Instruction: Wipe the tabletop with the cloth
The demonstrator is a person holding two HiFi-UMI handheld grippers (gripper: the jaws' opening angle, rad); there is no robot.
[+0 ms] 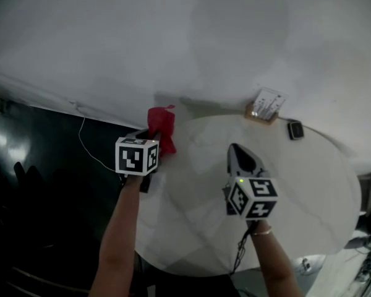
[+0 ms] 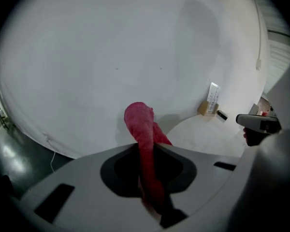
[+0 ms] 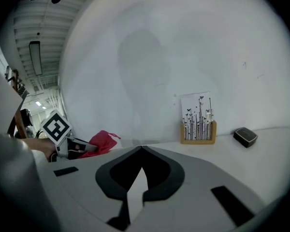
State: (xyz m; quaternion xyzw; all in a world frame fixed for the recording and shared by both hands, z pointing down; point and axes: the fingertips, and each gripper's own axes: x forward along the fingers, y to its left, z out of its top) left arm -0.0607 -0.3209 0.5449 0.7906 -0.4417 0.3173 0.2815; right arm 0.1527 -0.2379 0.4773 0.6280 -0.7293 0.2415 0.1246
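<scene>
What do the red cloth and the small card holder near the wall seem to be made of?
The cloth: soft woven or terry fabric, matte; it bunches in folds. The card holder: probably light wood, matte; tan, blocky base, grain too small to see.

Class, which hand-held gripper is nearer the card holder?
Right. The right hand-held gripper is in front of the card holder; the left hand-held gripper, holding red cloth, is farther left.

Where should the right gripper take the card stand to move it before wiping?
Probably the wooden base, not the thin upright card. Come from the open table side, jaws across the base's short front-to-back depth at one end; the wall sits close behind. Right gripper is shut, so open first.
</scene>
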